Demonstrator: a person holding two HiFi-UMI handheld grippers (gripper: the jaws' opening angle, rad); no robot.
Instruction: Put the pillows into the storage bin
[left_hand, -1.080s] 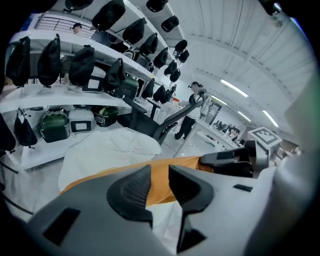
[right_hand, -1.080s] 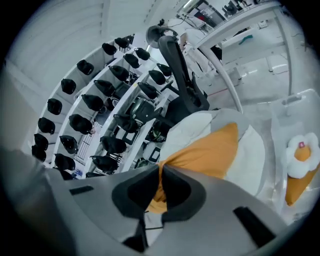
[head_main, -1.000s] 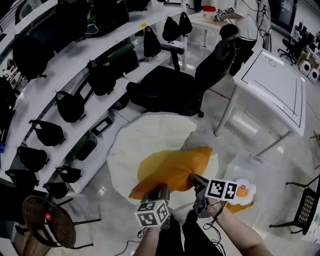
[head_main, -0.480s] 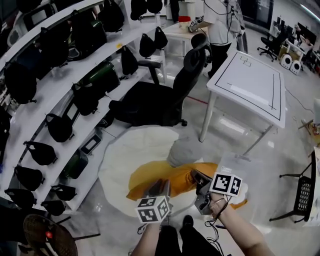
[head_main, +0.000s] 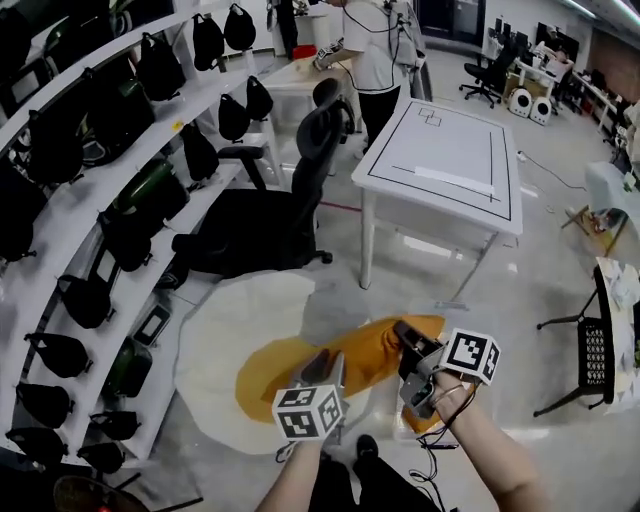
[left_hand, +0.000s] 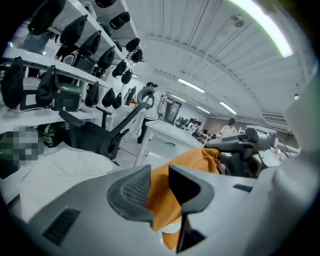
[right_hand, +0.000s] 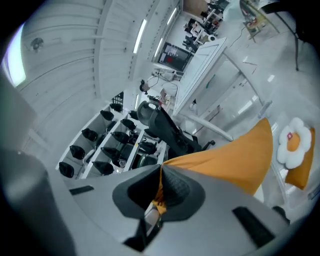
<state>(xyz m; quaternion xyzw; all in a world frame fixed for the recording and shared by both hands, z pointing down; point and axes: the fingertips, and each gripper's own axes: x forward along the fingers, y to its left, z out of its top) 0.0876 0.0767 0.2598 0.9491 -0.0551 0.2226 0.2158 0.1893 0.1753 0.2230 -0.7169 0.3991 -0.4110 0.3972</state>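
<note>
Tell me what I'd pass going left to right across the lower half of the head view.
Shelves of black bags → white round cushion → left gripper → right gripper → black mesh chair. The orange pillow, gripped by both, spans them.

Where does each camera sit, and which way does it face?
Head view: on the person's head, facing steeply down at the orange pillow; both forearms show.
Left gripper view: on the left claw, jaws showing, facing the shelves.
Right gripper view: on the right claw, jaws showing, facing the office chair.
All three share the pillow.
</note>
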